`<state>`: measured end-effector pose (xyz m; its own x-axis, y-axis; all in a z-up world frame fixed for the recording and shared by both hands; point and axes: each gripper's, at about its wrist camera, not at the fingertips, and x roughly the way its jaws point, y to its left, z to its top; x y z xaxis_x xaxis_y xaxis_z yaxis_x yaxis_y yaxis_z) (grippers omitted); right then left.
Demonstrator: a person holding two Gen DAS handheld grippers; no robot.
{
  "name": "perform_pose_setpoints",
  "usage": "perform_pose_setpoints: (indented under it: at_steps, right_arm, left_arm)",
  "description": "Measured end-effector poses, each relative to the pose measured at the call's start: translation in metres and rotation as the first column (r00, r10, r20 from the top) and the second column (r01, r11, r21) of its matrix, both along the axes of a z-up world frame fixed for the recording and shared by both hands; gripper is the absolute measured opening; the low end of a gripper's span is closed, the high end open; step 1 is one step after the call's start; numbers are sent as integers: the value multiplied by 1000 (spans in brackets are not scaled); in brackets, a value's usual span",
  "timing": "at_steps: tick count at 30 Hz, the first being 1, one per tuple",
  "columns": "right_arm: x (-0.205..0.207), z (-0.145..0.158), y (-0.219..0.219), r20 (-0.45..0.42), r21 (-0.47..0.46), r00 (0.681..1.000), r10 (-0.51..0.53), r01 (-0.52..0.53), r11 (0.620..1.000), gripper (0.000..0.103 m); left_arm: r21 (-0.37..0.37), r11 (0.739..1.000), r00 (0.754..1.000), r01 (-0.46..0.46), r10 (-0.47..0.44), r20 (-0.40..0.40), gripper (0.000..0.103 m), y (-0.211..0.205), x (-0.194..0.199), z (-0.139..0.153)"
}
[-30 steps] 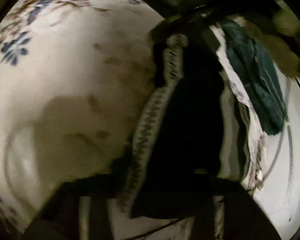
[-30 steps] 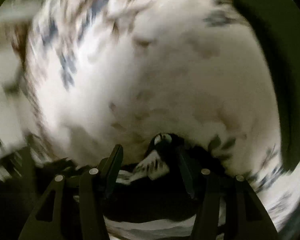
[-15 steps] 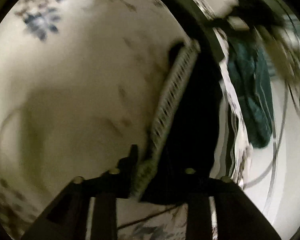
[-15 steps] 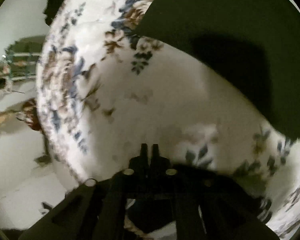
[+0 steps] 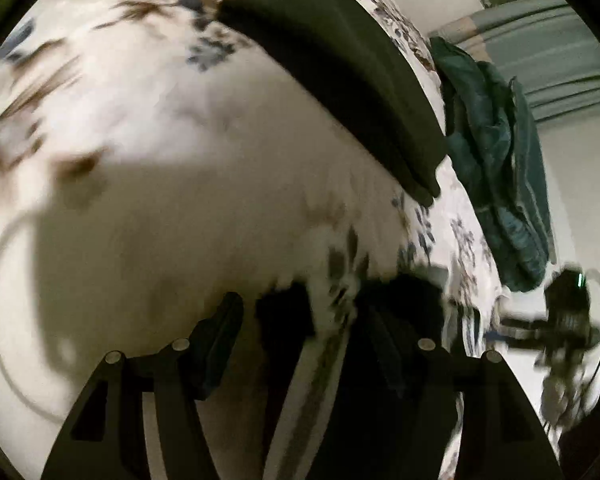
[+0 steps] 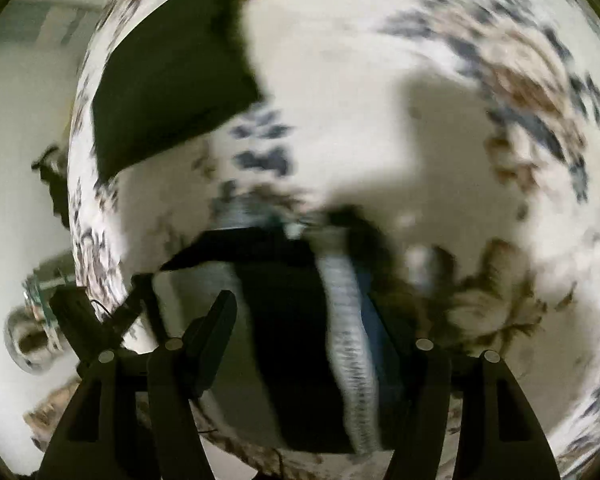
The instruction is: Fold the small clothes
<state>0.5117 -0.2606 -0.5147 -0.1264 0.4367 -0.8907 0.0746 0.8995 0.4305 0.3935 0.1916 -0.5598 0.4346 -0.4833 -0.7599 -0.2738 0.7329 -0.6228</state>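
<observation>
A small black garment with a patterned white waistband (image 6: 348, 344) lies on the floral bedsheet (image 6: 380, 92), right under my right gripper (image 6: 300, 308). The right jaws stand wide apart over it and hold nothing. In the left wrist view the same black garment (image 5: 400, 292) shows blurred between my left fingers, at the bed's edge. My left gripper (image 5: 300, 312) is open, with cloth between the jaws but not pinched.
A folded dark green cloth (image 5: 340, 80) lies flat on the bed; it also shows in the right wrist view (image 6: 168, 84). A teal garment (image 5: 496, 152) hangs off the bed's right side. The bed's edge and the floor (image 6: 20, 160) lie to the left.
Both grippers were shut on the black garment half a second ago and have opened. The garment now lies on the sheet. Both views have swung and are blurred.
</observation>
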Motion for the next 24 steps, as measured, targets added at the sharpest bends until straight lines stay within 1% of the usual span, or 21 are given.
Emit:
perform_pose_setpoints:
  at_steps: [1,2,3,5,7,8,9,10,11,12,13,15,16,17,18,19,21,23,24]
  right_arm:
    - [-3,-9,-13,-1,19,999,-32,32,999,67]
    - [-3,-15,-21,-5,38,999,-46,46,998,67]
    - [-5,-24,-24,-10,60,998,-58,59,996,67]
    - [-6,-42,-29,-29,131,995,-91,94,987,67]
    - [-5,-60,-30,-53,193,991,-122,130,973,67]
    - [-5,-64,-28,-51,212,990,-130,138,967,64]
    - [-3,-64,-25,-20,228,991,-133,134,965,32]
    - [-1,-60,-21,22,206,992,-121,114,972,9]
    - [1,-57,-19,41,183,993,-114,105,977,8]
    - [3,-49,-20,80,181,988,-129,113,977,8]
    - [4,-39,-21,116,185,983,-142,119,976,8]
    - [9,-22,-18,178,183,973,-149,116,976,7]
    - [13,-12,-17,217,182,964,-156,117,976,7]
    - [16,-8,-15,231,181,961,-154,113,977,7]
    - [21,-7,-14,236,174,961,-143,103,979,7]
    - [24,-8,-14,234,162,963,-136,99,982,7]
    - [30,-19,-11,207,140,970,-127,99,985,7]
    - [34,-29,-11,176,121,978,-110,89,989,8]
    - [36,-36,-12,140,122,984,-110,93,988,9]
  left_arm:
    - [-11,1000,1000,-18,18,12,41,0,6,0]
    - [-23,999,999,-31,32,13,22,2,10,0]
    - [-29,998,999,-47,47,4,18,4,13,-2]
    - [-36,997,998,-70,70,2,14,4,18,-5]
    - [-7,999,999,-50,50,-4,14,0,19,-5]
    - [-1,999,999,-45,45,-6,14,-2,20,-5]
    - [2,999,999,-37,37,-9,14,-2,21,-4]
    - [0,1000,999,-30,30,-13,14,0,19,-2]
    - [-6,1000,1000,-26,26,-17,15,3,18,0]
    - [-12,1000,1000,-22,22,-20,16,6,16,2]
    - [-9,1000,999,-23,23,-25,19,10,15,4]
    - [-2,999,999,-39,39,-10,21,19,9,14]
    - [-3,999,999,-52,52,1,33,25,4,20]
    - [-7,998,998,-62,62,6,57,29,0,22]
    - [-24,997,997,-74,74,16,66,33,-6,25]
    - [-38,996,996,-82,82,18,70,34,-10,25]
    - [-84,993,997,-77,77,1,70,29,-12,18]
    - [-104,993,998,-58,55,-29,70,17,-9,10]
    - [-112,993,998,-46,42,-37,70,10,-7,5]
